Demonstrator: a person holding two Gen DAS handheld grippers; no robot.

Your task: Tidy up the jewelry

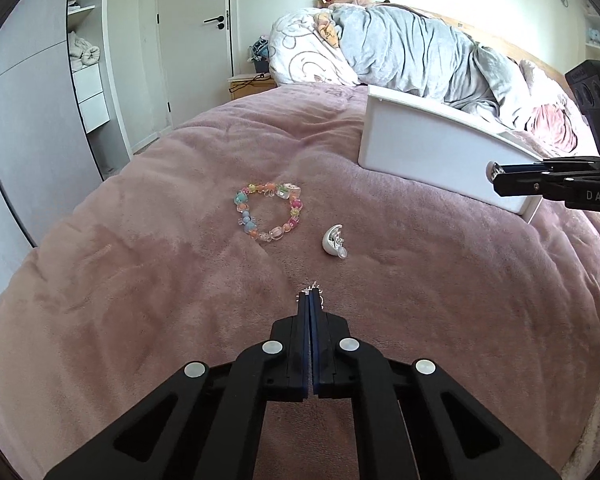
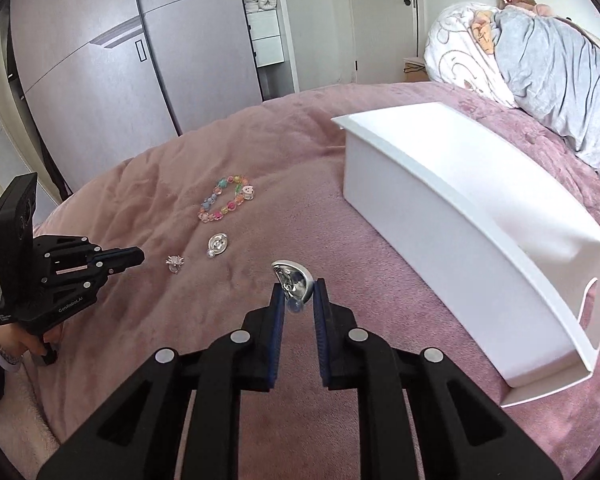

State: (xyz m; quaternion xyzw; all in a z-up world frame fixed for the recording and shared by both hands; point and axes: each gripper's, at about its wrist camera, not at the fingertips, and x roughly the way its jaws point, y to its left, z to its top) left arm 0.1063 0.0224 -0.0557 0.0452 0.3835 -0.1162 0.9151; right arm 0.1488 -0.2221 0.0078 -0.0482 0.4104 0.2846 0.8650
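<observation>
On the pink blanket (image 1: 140, 280) lie a pastel beaded bracelet (image 1: 268, 212) (image 2: 226, 198) and a silver crescent earring (image 1: 334, 240) (image 2: 218, 245). My left gripper (image 1: 310, 302) (image 2: 140, 255) is shut. A small sparkly silver ornament (image 1: 311, 289) shows just past its tips. In the right wrist view that ornament (image 2: 175, 263) lies on the blanket a little apart from the tips. My right gripper (image 2: 298, 292) (image 1: 496, 174) is shut on a second silver crescent earring (image 2: 292, 278), held above the blanket with its pearl drop hanging. A white open box (image 2: 460, 208) (image 1: 440, 152) stands to the right.
Rumpled grey and patterned bedding (image 1: 400, 48) is heaped at the head of the bed behind the box. A wardrobe (image 2: 100, 60), a door (image 1: 196, 40) and a small nightstand (image 1: 252, 82) stand beyond the bed's far edge. A person's hand (image 2: 16, 344) holds the left gripper.
</observation>
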